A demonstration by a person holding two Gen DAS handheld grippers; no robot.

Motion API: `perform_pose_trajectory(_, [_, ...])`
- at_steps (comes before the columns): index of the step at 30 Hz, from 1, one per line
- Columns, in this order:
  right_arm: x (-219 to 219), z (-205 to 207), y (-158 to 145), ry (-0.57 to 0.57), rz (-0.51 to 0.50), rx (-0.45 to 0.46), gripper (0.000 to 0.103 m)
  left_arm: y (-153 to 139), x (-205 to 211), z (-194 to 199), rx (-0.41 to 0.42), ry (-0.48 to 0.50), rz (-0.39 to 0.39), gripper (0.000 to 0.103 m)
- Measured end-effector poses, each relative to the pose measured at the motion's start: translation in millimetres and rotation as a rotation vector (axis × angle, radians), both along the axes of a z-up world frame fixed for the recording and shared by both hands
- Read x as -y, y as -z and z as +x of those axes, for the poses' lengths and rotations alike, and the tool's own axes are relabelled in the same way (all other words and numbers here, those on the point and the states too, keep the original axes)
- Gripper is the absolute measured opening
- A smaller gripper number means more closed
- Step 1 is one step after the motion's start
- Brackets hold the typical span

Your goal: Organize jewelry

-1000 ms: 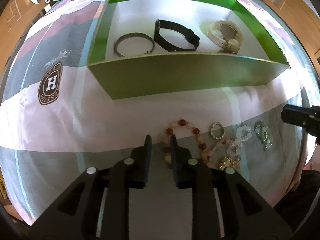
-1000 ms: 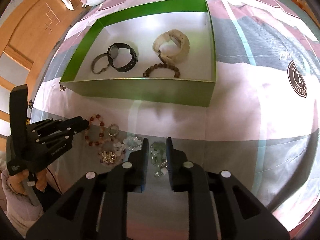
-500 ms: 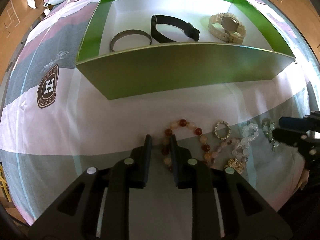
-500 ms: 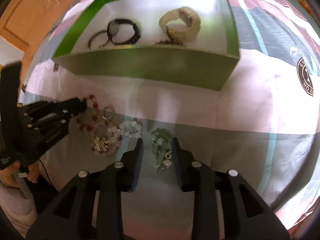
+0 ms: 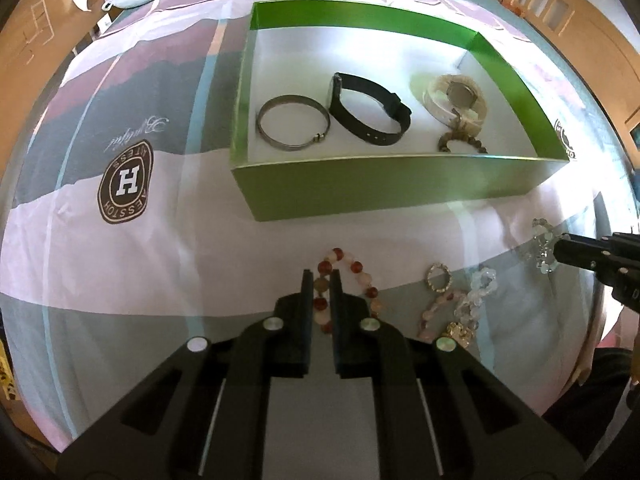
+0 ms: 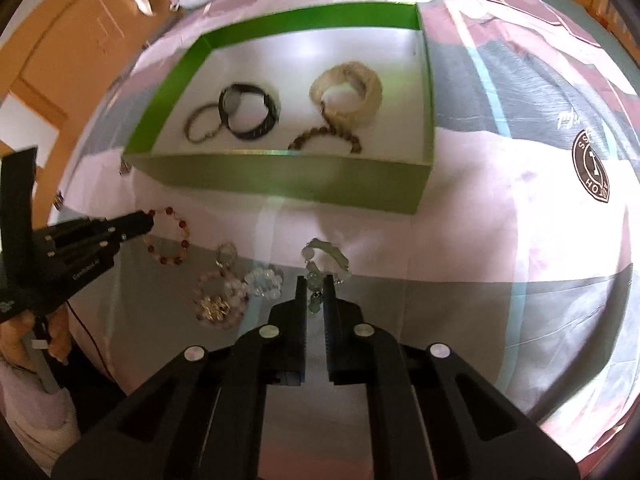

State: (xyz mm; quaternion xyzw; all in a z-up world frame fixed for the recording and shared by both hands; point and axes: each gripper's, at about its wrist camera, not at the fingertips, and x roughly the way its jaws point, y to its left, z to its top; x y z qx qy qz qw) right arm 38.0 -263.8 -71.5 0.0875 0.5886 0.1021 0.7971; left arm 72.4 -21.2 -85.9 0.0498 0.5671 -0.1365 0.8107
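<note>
In the left wrist view, the left claw (image 5: 319,280) is closed narrow on the red and pink bead bracelet (image 5: 347,280), whose beads sit between its two fingers; the rest of the loop lies on the bed cover (image 5: 168,240). The green box (image 5: 400,196) stands beyond, with a metal bangle (image 5: 293,127), a black watch (image 5: 370,110) and a cream watch (image 5: 456,98) inside.

In the right wrist view, the right claw (image 6: 314,286) is closed narrow on the pale green bead bracelet (image 6: 326,254), just in front of the box wall. A small heap of other pieces (image 6: 236,288) lies beside it.

The step in hand appears to be the pick-up of both bracelets. The next move probably calls for lifting each one clear of the bed, carrying it over the near wall and releasing it on free floor of the box.
</note>
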Motion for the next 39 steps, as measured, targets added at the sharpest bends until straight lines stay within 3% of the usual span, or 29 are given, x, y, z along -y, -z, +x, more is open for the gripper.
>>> perform_pose_trajectory(4, [12.5,-0.3,5.1,0.024,0.002,-0.016,0.008,15.0,0.6,3.7,-0.034,-0.012,0.042,0.008])
perform_pose_trajectory(5, [15.9,0.3,8.8,0.04,-0.015,-0.037,0.013,15.4,-0.9,3.4,-0.035,-0.016,0.044,0.008])
perform_pose_trajectory(11, [32.4,3.5,7.9,0.115,-0.04,-0.046,0.017,0.6,-16.3,4.8,-0.006,-0.049,0.011,0.008])
perform_pose_trajectory(17, [22.2,10.1,26.0,0.093,-0.022,-0.08,0.026,19.9,-17.7,11.6,-0.056,-0.058,0.03,0.011])
perform_pose_trajectory(30, [9.8,16.4,44.0,0.066,-0.089,-0.113,0.026,33.8,-3.5,17.1,-0.048,-0.033,0.084,0.023])
perform_pose_trajectory(32, [7.3,16.9,44.1,0.061,-0.096,-0.11,0.025,33.6,-2.3,17.0,-0.049,-0.032,0.08,0.019])
perform_pose_trajectory(34, [4.7,16.6,46.0,0.059,-0.098,-0.108,0.021,32.7,-0.9,15.4,-0.051,-0.033,0.075,0.008])
perform_pose_trajectory(36, [2.3,15.0,44.8,0.058,-0.097,-0.105,0.017,30.3,-0.6,13.1,-0.048,-0.036,0.07,0.008])
perform_pose_trajectory(37, [1.3,15.4,44.3,0.058,-0.094,-0.102,0.009,27.6,-0.8,11.7,-0.045,-0.035,0.06,0.008])
perform_pose_trajectory(39, [0.5,14.5,38.6,0.055,-0.08,-0.093,0.007,22.1,-1.7,9.5,-0.036,-0.032,0.047,0.008])
